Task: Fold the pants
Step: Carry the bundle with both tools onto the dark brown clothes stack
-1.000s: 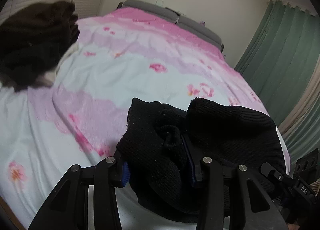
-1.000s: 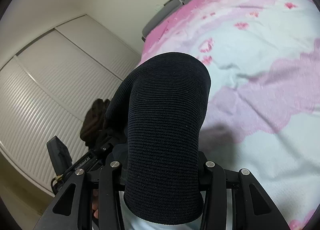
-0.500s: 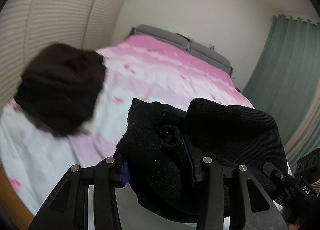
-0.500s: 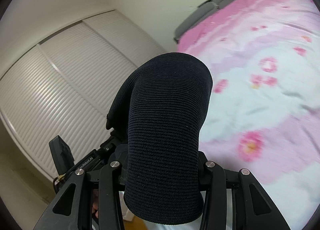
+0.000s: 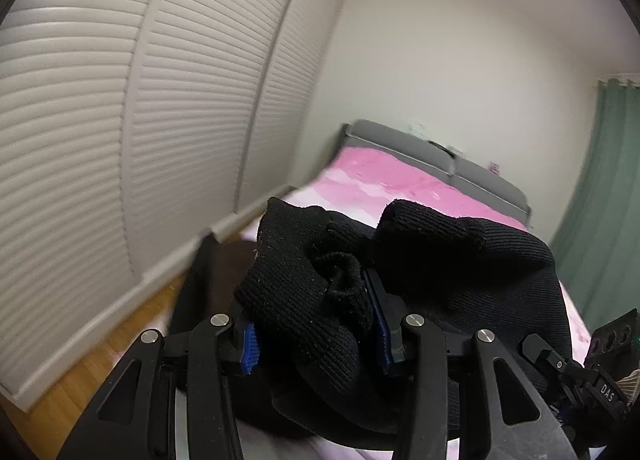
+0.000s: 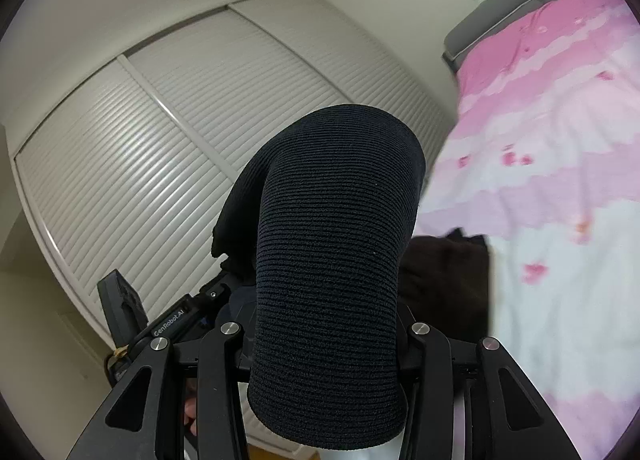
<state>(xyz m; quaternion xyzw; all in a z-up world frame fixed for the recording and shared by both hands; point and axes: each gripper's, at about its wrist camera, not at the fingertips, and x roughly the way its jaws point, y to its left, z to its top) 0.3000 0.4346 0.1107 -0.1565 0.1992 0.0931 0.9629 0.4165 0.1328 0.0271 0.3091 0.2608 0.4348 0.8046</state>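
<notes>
Gripping: left gripper (image 5: 314,334) pinches bunched black pants (image 5: 460,260)
Right gripper (image 6: 324,344): clamped on pants' ribbed fold
Background: pink bed (image 6: 560,179), slatted doors (image 5: 120,119)

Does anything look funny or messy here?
Yes: the black pants aren't flat. One bunched wad is pinched in the left claw, another hangs over the right claw. A dark brown garment lies crumpled at the bed's edge.
</notes>
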